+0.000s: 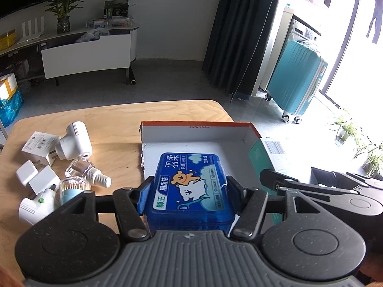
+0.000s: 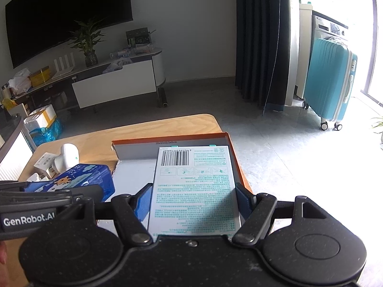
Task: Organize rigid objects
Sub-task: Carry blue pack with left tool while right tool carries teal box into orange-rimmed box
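The left hand-held gripper [image 1: 189, 196] clamps a blue floss-pick case [image 1: 191, 186] over the orange-edged box lid [image 1: 201, 125]; the right hand-held gripper [image 2: 194, 203] clamps a white carton [image 2: 194, 186] there. They could collide.

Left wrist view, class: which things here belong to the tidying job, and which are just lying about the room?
Part of the job:
blue floss box, held by the left gripper
green-and-white carton, held by the right gripper
orange-rimmed tray
white plug-in devices

Just lying about:
teal suitcase
potted plant
curtain
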Available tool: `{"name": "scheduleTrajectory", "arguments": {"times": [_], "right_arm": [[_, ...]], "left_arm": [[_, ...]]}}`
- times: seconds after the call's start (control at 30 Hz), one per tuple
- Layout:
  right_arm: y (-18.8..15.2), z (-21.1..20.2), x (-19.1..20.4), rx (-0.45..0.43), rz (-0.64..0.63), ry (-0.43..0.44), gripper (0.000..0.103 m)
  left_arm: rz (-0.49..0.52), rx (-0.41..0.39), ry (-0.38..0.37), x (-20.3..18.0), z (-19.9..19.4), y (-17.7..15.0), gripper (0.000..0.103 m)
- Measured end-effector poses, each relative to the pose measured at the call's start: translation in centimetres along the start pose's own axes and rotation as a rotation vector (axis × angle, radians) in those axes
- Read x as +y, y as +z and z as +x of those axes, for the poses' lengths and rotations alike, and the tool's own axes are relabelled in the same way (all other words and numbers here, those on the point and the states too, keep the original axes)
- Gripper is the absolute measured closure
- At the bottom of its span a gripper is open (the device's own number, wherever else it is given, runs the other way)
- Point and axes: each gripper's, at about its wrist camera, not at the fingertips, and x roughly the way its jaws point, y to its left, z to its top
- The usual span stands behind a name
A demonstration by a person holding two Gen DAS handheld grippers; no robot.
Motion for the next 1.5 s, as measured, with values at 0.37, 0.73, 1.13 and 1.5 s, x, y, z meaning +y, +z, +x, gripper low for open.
{"name": "scheduleTrajectory", "arguments": {"times": [0.37, 0.73, 1.13, 1.5], "right_arm": [[0.3, 0.9, 0.2, 0.011, -0.004, -0.009, 0.019], [0.7, 1.8, 0.4, 0.02, -0.007, -0.013, 0.019], [1.0, 3.3, 0.4, 0.036, -0.008, -0.024, 0.019], [1.7, 4.8, 0.6, 0.047, -0.013, -0.02, 0.019]], "left_arm": [[0.004, 0.012, -0.003, 0.0, 0.5, 0.1, 0.04], [0.003, 0.018, 0.004, 0.0, 1.0, 0.3, 0.04], [-0.003, 0.032, -0.002, 0.1, 1.9, 0.5, 0.04], [-0.014, 0.043, 0.002, 0.4, 2.7, 0.8, 0.04]]}}
